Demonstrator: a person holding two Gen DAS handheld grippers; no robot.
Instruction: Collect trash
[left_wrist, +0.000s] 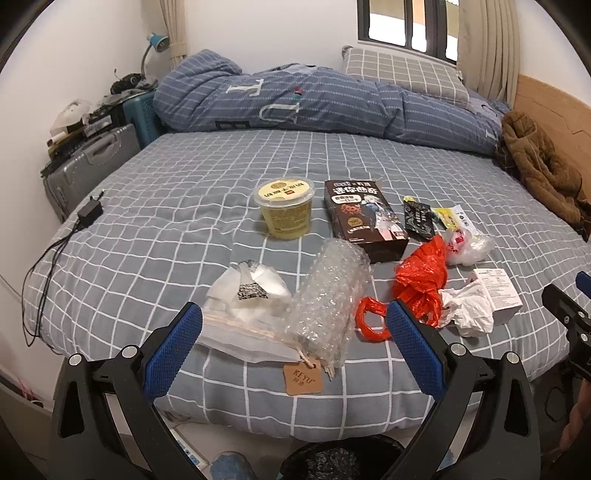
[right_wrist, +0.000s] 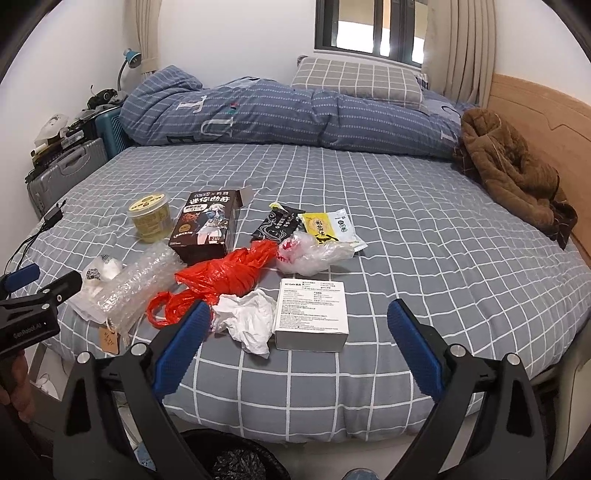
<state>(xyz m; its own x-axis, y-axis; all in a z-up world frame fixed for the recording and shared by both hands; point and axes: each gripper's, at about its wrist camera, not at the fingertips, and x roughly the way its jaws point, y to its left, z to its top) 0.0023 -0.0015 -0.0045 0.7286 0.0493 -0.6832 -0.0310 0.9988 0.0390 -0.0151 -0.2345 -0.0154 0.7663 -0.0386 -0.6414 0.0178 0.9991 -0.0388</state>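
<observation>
Trash lies on the near part of the bed: a bubble wrap roll (left_wrist: 327, 295) (right_wrist: 138, 286), a clear zip bag (left_wrist: 243, 314), a red plastic bag (left_wrist: 421, 284) (right_wrist: 225, 277), crumpled white tissue (left_wrist: 467, 308) (right_wrist: 247, 319), a white box (left_wrist: 498, 293) (right_wrist: 312, 314), a dark snack box (left_wrist: 364, 219) (right_wrist: 207, 223), a yellow tub (left_wrist: 286, 206) (right_wrist: 149, 216), and wrappers (right_wrist: 321, 227). My left gripper (left_wrist: 295, 332) is open and empty over the bubble wrap. My right gripper (right_wrist: 297, 332) is open and empty over the tissue and white box.
A black-lined bin (left_wrist: 340, 459) (right_wrist: 229, 458) stands on the floor below the bed edge. A folded blue duvet (left_wrist: 314, 103), pillow (right_wrist: 354, 79) and brown jacket (right_wrist: 509, 166) lie at the far side. A charger with cable (left_wrist: 88, 214) is at the left edge, suitcases (left_wrist: 88, 162) beyond.
</observation>
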